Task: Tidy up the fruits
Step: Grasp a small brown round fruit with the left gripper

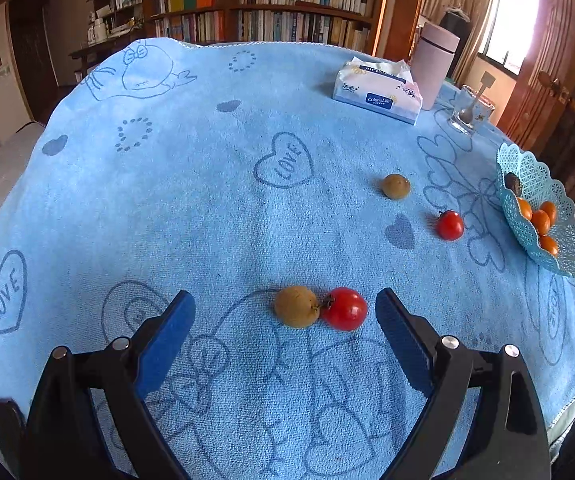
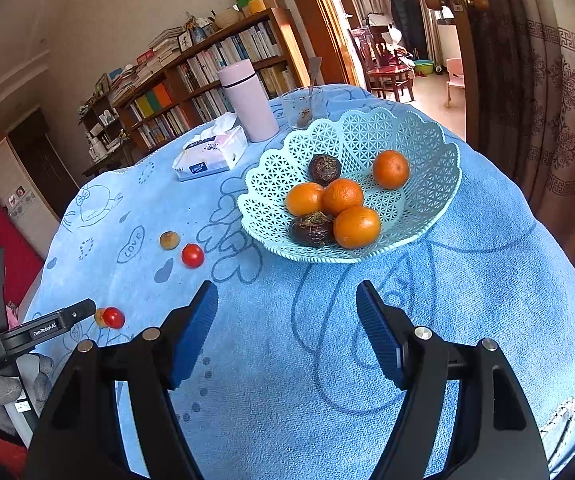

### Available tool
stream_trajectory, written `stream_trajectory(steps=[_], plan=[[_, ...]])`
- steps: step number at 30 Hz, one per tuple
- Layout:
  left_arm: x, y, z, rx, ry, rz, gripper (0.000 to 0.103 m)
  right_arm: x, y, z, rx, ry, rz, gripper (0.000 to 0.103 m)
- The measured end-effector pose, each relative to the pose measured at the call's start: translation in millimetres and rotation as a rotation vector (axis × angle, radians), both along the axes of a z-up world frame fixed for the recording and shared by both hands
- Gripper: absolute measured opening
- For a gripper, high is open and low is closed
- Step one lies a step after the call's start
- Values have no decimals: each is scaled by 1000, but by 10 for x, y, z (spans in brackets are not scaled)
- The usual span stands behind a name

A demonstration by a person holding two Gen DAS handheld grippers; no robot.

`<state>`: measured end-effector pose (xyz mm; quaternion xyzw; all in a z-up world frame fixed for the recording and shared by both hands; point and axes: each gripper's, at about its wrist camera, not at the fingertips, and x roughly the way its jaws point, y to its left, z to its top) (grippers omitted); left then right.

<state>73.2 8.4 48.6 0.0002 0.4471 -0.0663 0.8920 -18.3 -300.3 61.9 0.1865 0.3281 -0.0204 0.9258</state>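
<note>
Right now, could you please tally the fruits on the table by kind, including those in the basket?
Round orange tangerines in the pale blue lattice plastic basket: 4
Dark brown knobbly round fruits in that basket: 2
Small red tomatoes on the blue towel: 2
Yellow-brown round fruits on the towel: 2
Total: 10

A matt, nappy terry cloth point(image 1: 215, 208) covers the table. On it, the basket point(image 2: 431, 168) is pierced plastic lattice with dimpled-skinned oranges point(image 2: 356, 226). Left of the basket, a tomato point(image 1: 344, 308) shines glossy beside a dull, rough brown fruit point(image 1: 296, 306).
</note>
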Motion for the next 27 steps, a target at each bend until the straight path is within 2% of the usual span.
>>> stream_trajectory(steps=[5, 10, 16, 21, 22, 24, 25, 27], plan=[[-94, 54, -187, 43, 33, -3, 91, 10, 51, -29, -1, 6, 17, 73], [-46, 120, -253, 35, 39, 34, 91, 19, 124, -52, 2, 12, 37, 73], [198, 61, -319, 42, 46, 75, 91, 0, 208, -30, -8, 8, 51, 73], [214, 43, -304, 31, 20, 70, 90, -26, 214, -35, -18, 14, 40, 73], [203, 40, -310, 28, 19, 62, 88, -21, 219, -40, -19, 17, 38, 73], [182, 37, -328, 22, 23, 48, 69, -1, 245, -53, -20, 22, 43, 73], [166, 37, -328, 24, 16, 50, 67, 12, 273, -57, -21, 25, 49, 73], [130, 40, -317, 6, 2, 33, 54, 35, 341, -65, -29, 29, 69, 73]])
